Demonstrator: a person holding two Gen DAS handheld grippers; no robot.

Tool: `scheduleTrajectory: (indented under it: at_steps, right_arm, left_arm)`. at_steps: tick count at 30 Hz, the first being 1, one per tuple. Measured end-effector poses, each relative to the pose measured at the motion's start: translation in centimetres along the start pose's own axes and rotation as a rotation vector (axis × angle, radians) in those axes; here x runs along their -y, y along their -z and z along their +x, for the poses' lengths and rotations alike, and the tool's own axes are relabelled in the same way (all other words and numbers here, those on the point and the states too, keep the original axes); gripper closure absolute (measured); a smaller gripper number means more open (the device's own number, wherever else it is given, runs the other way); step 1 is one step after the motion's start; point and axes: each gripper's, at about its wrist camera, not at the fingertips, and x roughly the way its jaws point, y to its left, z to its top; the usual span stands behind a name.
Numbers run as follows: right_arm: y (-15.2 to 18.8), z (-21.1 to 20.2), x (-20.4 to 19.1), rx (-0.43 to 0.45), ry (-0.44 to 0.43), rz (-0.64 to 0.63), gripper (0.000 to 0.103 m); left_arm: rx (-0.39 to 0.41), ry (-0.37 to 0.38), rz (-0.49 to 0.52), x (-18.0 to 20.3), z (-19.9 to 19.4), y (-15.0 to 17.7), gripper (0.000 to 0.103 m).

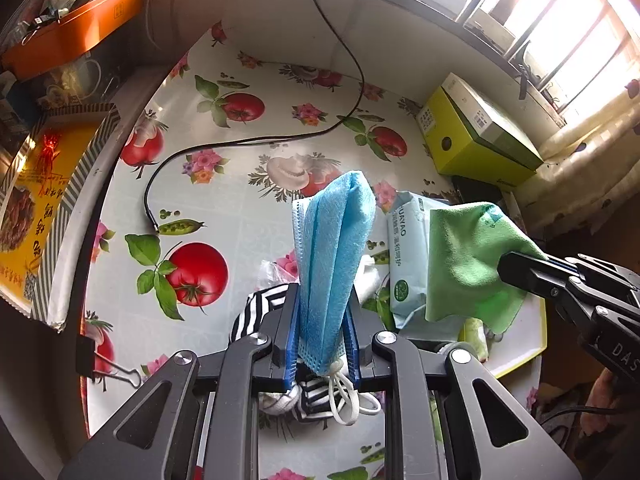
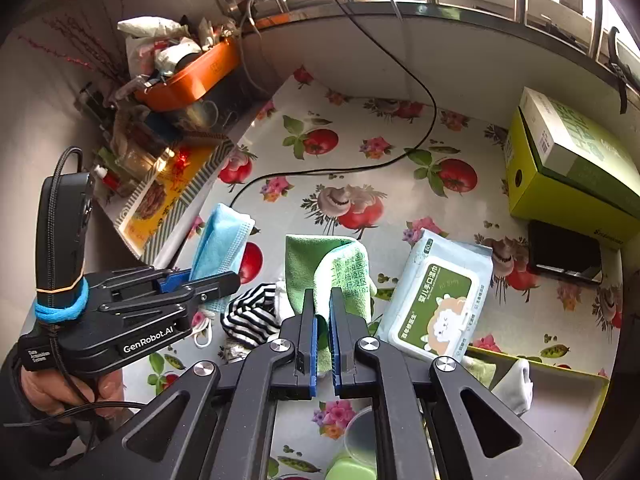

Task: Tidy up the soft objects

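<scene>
Left hand-held gripper (image 1: pixel 322 312) clamped on a folded blue face mask (image 1: pixel 334 256), lifted above the desk (image 1: pixel 240 216). Right hand-held gripper (image 2: pixel 324 320) pinched on a green cloth (image 2: pixel 334 272), also raised. Below them a striped sock (image 2: pixel 250 314); just beside, a wet-wipes pack (image 2: pixel 438 296) and a yellow tray (image 2: pixel 576 408).

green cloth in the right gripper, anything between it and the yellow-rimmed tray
The green microfibre cloth, clamped in the right gripper, hangs above the table. Between it and the yellow-rimmed white tray lies the pale blue wet-wipes pack, its near end overlapping the tray's edge. Carried over the pack, nothing else visibly blocks it.
</scene>
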Motion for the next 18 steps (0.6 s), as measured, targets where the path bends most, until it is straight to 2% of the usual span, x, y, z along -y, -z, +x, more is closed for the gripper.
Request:
scheduleTrajectory:
  at_steps: [18]
  right_arm:
    - [3.9,-3.9,2.0,0.038,0.003,0.078,0.098]
  left_arm:
    - [-0.022,0.026,0.092,4.6,-1.0,1.9,0.083]
